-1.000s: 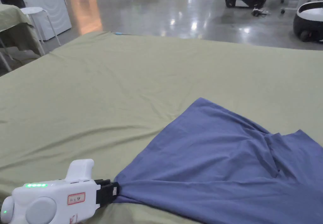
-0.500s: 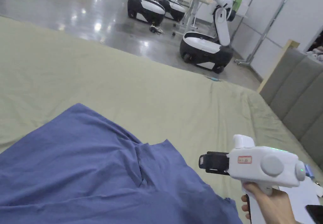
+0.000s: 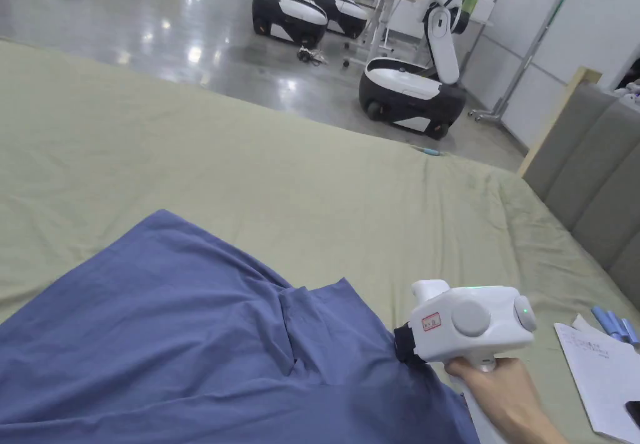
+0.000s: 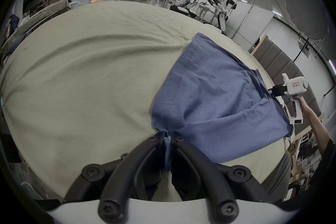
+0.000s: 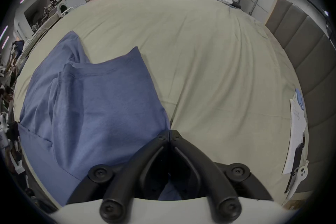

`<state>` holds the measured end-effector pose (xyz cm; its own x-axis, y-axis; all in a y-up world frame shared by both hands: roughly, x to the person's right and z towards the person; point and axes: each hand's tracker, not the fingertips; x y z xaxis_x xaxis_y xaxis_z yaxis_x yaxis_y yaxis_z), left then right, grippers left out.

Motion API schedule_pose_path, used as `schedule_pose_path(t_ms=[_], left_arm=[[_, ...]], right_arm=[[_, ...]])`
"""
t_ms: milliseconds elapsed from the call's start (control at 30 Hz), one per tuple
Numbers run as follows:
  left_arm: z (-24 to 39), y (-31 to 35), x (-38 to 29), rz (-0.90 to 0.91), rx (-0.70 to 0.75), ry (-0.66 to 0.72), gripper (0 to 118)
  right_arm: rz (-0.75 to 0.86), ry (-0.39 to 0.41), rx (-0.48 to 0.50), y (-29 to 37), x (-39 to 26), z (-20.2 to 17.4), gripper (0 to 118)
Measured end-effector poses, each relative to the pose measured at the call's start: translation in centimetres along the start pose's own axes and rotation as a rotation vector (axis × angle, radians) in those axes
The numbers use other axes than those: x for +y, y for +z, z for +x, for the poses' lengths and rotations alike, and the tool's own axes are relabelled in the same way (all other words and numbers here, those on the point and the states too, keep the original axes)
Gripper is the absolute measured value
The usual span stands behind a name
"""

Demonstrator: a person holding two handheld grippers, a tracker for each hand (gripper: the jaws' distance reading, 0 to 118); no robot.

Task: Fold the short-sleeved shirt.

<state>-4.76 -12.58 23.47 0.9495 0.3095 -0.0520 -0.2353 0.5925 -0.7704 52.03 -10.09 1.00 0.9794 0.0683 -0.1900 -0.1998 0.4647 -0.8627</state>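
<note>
Blue short-sleeved shirt (image 3: 187, 339) spread on the green bed sheet (image 3: 250, 170). Left tongs (image 4: 168, 137) pinching one corner. Right tongs (image 5: 169, 132) closed at its opposite edge.

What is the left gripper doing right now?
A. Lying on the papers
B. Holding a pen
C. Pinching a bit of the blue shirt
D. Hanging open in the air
C: in the left gripper view, the left gripper has its two jaws closed together with a bunched corner of the blue shirt squeezed between them, above the green sheet.
</note>
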Motion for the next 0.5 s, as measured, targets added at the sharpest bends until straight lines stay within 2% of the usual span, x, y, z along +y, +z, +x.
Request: schedule_pose_path(t_ms=[100, 167, 200, 267, 367, 500], left_arm=[[0.1, 0.7, 0.0, 0.023, 0.000, -0.002, 7], [0.8, 2.2, 0.0, 0.080, 0.009, -0.056, 7], [1.1, 3.0, 0.1, 0.111, 0.006, -0.070, 8], [1.3, 5.0, 0.9, 0.208, -0.034, -0.025, 8], [1.9, 8.6, 3.4, 0.349, -0.097, 0.014, 8], [4.4, 12.4, 8.1, 0.491, -0.185, -0.065, 7]], right_arm=[[0.086, -0.097, 0.038, 2.4, -0.6, 1.1, 0], [0.115, -0.065, 0.062, 5.2, -1.2, 1.5, 0], [0.158, -0.039, 0.040, 6.8, -1.6, 1.5, 0], [0.232, -0.023, 0.034, 10.1, -2.2, 1.8, 0], [0.385, -0.064, 0.051, 15.5, -2.9, 2.3, 0], [0.596, -0.106, 0.038, 22.3, -2.7, 3.5, 0]])
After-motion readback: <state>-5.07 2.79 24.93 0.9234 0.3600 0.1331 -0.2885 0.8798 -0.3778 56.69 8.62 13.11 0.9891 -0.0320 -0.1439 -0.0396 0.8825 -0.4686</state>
